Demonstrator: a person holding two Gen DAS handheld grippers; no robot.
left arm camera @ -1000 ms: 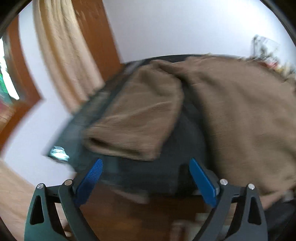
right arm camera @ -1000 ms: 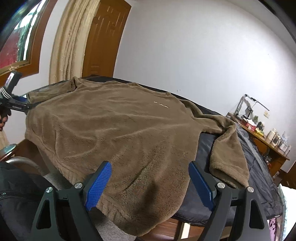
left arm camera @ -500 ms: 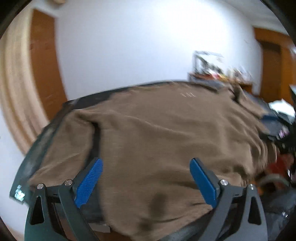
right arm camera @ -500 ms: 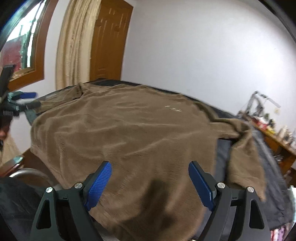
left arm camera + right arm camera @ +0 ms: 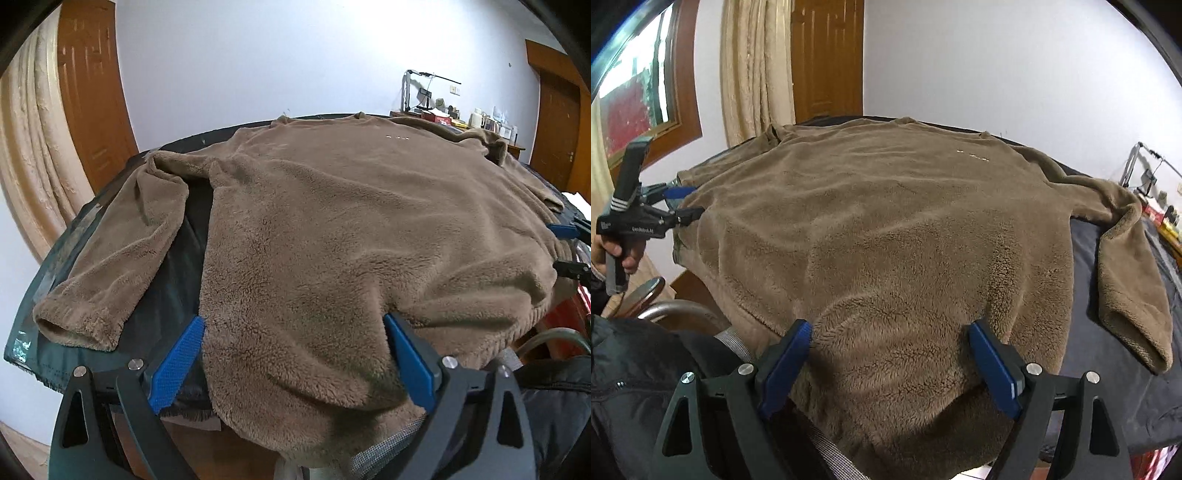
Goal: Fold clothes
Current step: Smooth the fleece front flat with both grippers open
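A brown fleece sweater (image 5: pixel 332 229) lies spread flat, front up, on a dark cover (image 5: pixel 173 288) over the bed, its hem hanging off the near edge toward both sets of tongs. A small pale mark (image 5: pixel 973 157) sits on the chest, on the far side of the garment from the tongs. One sleeve (image 5: pixel 122 251) lies stretched out beyond the outer finger of the left gripper (image 5: pixel 295 360), with a strip of dark cover between it and the body of the sweater. The other sleeve (image 5: pixel 1126 280) bends down past the outer finger of the right gripper (image 5: pixel 892 363), its cuff near the edge of the bed.

The left gripper stands spread wide at the hem, a hump of fleece bulging up between its blue pads (image 5: pixel 177 363); the pads touch the pile at the sides but do not pinch it. The right gripper is likewise spread wide, the hem fabric rising between its blue pads (image 5: pixel 993 373) without being clamped.

In the right wrist view, the person's hand (image 5: pixel 617 253) holds the left tool's handle off beyond the left corner of the hem. A wooden door (image 5: pixel 827 55) and cream curtain (image 5: pixel 757 66) stand behind the far side of the bed, with a window (image 5: pixel 639 96) further left. A cluttered desk (image 5: pixel 454 114) sits against the white wall past the right shoulder of the sweater.
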